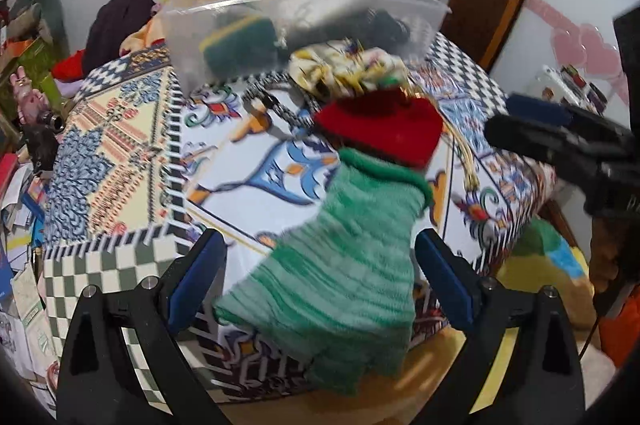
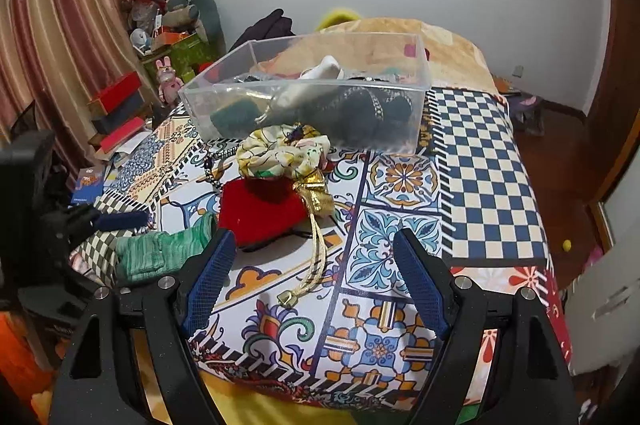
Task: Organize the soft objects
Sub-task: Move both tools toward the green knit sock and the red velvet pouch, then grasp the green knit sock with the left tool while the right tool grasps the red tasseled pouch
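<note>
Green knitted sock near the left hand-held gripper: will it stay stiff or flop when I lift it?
The green knitted sock will probably flop: it looks like soft ribbed knit lying crumpled on the patterned cloth. Likely light. Its cuff touches the red pouch, which may get nudged.

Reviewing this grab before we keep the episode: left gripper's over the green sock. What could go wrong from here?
1. The green sock overlaps the red pouch, so closing the open left gripper may drag the pouch along.
2. The pouch's gold tassel cord trails toward the right gripper and could snag on its fingers.
3. The clear plastic bin already holds several items, and the floral fabric pouch sits against its front wall; a drop could land short.
</note>
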A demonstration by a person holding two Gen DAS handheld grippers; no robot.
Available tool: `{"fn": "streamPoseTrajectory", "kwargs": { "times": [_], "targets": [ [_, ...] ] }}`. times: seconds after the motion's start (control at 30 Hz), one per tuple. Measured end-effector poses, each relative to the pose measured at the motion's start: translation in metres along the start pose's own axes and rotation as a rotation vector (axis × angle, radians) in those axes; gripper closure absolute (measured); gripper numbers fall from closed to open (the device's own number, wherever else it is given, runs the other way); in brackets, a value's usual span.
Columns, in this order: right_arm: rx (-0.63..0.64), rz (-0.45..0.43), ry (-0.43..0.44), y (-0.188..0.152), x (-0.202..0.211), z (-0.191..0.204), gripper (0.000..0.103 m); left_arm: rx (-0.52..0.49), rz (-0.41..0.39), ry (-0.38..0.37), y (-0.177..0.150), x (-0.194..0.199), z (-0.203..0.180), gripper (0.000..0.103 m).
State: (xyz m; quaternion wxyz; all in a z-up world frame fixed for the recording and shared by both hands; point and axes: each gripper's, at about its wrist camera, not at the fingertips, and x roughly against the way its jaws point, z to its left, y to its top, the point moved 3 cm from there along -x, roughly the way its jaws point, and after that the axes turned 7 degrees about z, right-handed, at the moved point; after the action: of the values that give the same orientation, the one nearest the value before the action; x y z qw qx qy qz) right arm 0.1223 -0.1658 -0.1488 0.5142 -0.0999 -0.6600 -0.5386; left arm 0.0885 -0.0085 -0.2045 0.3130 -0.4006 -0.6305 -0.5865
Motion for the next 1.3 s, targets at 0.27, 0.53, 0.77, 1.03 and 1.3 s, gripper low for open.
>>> {"fn": "streamPoseTrajectory", "kwargs": {
  "times": [0.27,0.53,0.77,1.03,1.3],
  "targets": [
    [0.029,0.043,0.014,0.004,-0.016,0.014,0.024,0.0,-0.069,0.027,-0.013,0.006,0.004,0.025],
    [0.051,0.077,0.019,0.016,-0.037,0.025,0.024,0.069,-0.11,0.033,-0.01,0.018,0.033,0.056],
    [0.035,0.09,0.036,0.018,-0.05,0.025,0.03,0.084,-0.153,0.058,-0.002,0.029,0.045,0.073],
    [0.017,0.084,0.049,0.014,-0.044,0.011,0.086,0.066,-0.194,0.066,0.007,0.036,0.038,0.076],
    [0.037,0.014,0.023,0.009,-0.015,0.002,0.09,0.055,-0.232,0.072,0.02,0.049,0.032,0.076]
  ]
}}
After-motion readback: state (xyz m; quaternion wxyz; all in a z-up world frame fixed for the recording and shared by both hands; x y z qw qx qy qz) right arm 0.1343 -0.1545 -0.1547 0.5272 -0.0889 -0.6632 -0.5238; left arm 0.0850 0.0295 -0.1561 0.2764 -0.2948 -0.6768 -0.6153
